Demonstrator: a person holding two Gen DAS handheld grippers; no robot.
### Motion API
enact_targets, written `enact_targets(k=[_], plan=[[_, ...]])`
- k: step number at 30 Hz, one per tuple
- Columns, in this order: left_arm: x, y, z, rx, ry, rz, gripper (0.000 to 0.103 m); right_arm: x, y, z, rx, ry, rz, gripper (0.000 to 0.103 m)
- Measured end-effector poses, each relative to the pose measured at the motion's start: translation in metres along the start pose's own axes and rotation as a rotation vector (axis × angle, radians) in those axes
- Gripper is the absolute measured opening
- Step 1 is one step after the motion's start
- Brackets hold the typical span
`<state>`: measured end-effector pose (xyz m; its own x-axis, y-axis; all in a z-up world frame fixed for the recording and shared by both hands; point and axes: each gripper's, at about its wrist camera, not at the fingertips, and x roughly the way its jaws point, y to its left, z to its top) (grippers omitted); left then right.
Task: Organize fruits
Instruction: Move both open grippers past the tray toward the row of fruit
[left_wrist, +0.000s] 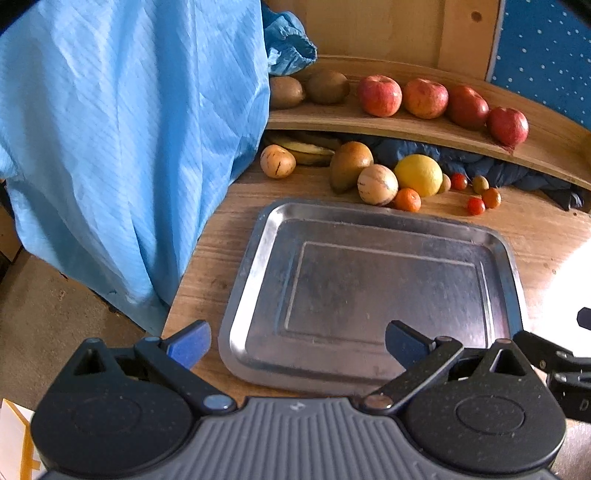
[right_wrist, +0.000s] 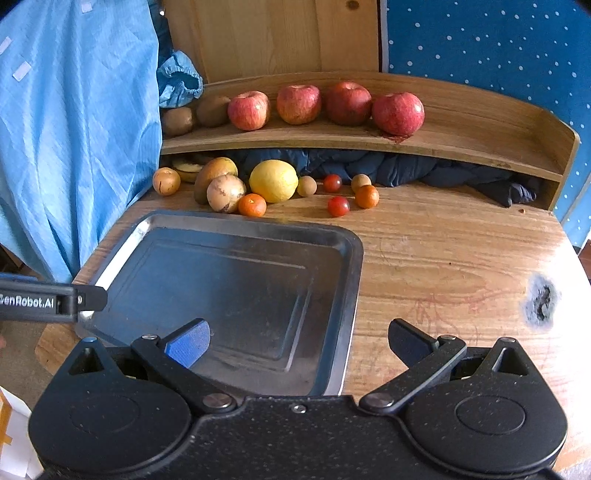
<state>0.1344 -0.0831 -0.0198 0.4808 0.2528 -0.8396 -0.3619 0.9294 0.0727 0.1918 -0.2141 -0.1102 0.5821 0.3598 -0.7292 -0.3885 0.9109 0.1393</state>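
An empty steel tray (left_wrist: 258, 258) (right_wrist: 347, 258) lies on the wooden table. Behind it sits a cluster of fruit: a yellow lemon (left_wrist: 419, 174) (right_wrist: 273, 180), striped pale melons (left_wrist: 377, 184) (right_wrist: 225, 192), a small orange (left_wrist: 407, 199) (right_wrist: 252, 205) and cherry tomatoes (left_wrist: 475, 205) (right_wrist: 338, 206). Several red apples (left_wrist: 379, 95) (right_wrist: 298, 104) and kiwis (left_wrist: 328, 86) (right_wrist: 213, 110) line the raised shelf. My left gripper (left_wrist: 297, 345) hovers open over the tray's near edge. My right gripper (right_wrist: 299, 341) is open above the tray's right corner. Both hold nothing.
A light blue cloth (left_wrist: 129, 140) (right_wrist: 74, 129) hangs at the table's left side. A dark blue fabric (right_wrist: 424, 168) is stuffed under the wooden shelf (right_wrist: 480, 144). Bare tabletop (right_wrist: 461, 258) with a dark burn mark (right_wrist: 541, 301) lies right of the tray.
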Motion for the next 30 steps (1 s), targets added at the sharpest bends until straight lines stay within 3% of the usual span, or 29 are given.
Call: enact_targets(k=[10, 20, 30], plan=[[0.03, 0.007, 0.04, 0.044, 0.003, -0.01, 0.102, 0.028, 0.005, 0.031, -0.013, 0.005, 0.0, 0.103], [0.058, 0.013, 0.078, 0.16, -0.024, -0.034, 0.102, 0.045, 0.011, 0.056, 0.064, -0.044, -0.003, 0.103], [0.091, 0.02, 0.103, 0.194, -0.008, -0.062, 0.102, 0.067, 0.037, 0.065, -0.008, -0.032, -0.017, 0.103]])
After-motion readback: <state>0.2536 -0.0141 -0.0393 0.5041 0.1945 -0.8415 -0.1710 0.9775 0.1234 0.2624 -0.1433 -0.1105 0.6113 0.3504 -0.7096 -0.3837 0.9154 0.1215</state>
